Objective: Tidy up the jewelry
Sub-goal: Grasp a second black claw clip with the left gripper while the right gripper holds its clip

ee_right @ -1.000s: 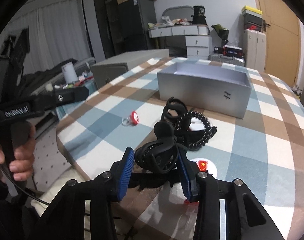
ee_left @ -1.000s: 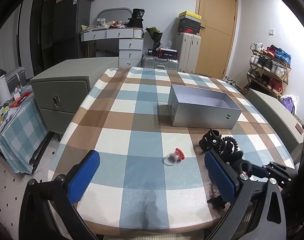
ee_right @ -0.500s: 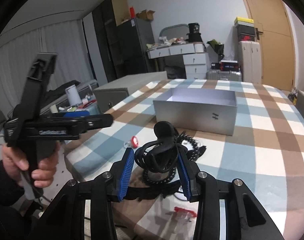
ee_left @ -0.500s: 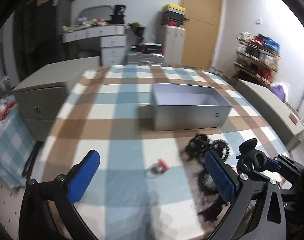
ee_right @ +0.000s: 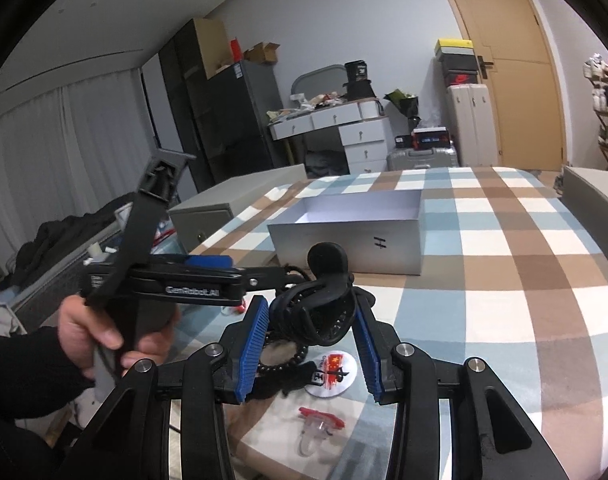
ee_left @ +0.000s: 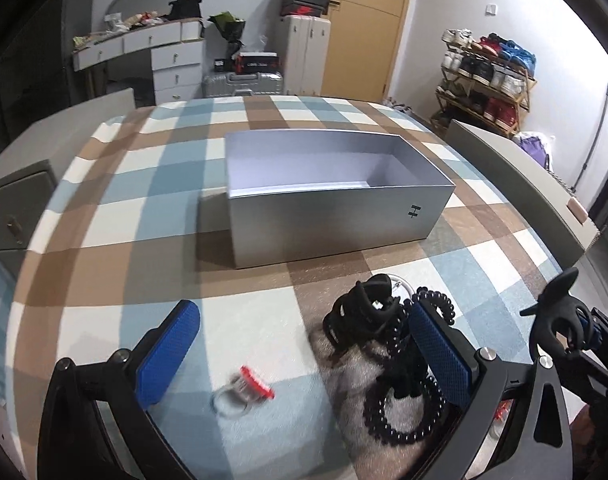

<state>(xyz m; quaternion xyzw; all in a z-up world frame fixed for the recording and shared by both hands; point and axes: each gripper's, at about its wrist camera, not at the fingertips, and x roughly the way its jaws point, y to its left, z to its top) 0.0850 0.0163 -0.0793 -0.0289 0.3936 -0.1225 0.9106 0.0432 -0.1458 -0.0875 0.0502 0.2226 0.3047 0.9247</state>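
Note:
My right gripper (ee_right: 309, 352) is shut on a black hair claw (ee_right: 319, 308), held above the checked tablecloth. The same claw (ee_left: 555, 308) shows at the right edge of the left wrist view. My left gripper (ee_left: 304, 356) is open and tilted down over the table. A clear ring with a red top (ee_left: 244, 394) lies between its pads. A second black hair claw (ee_left: 363, 314) and a black bead bracelet (ee_left: 399, 412) lie by its right pad. An open silver box (ee_left: 335, 216) stands behind them, empty as far as I see.
A round badge with a red flag (ee_right: 331, 370) and another red-topped clear ring (ee_right: 319, 424) lie under my right gripper. A hand (ee_right: 100, 336) in a dark sleeve holds the left gripper. Grey cabinets flank the table; drawers, suitcases and a shoe rack stand behind.
The left gripper has come forward and tipped down toward the ring and the black pile. The right gripper has risen a little with the hair claw still in it.

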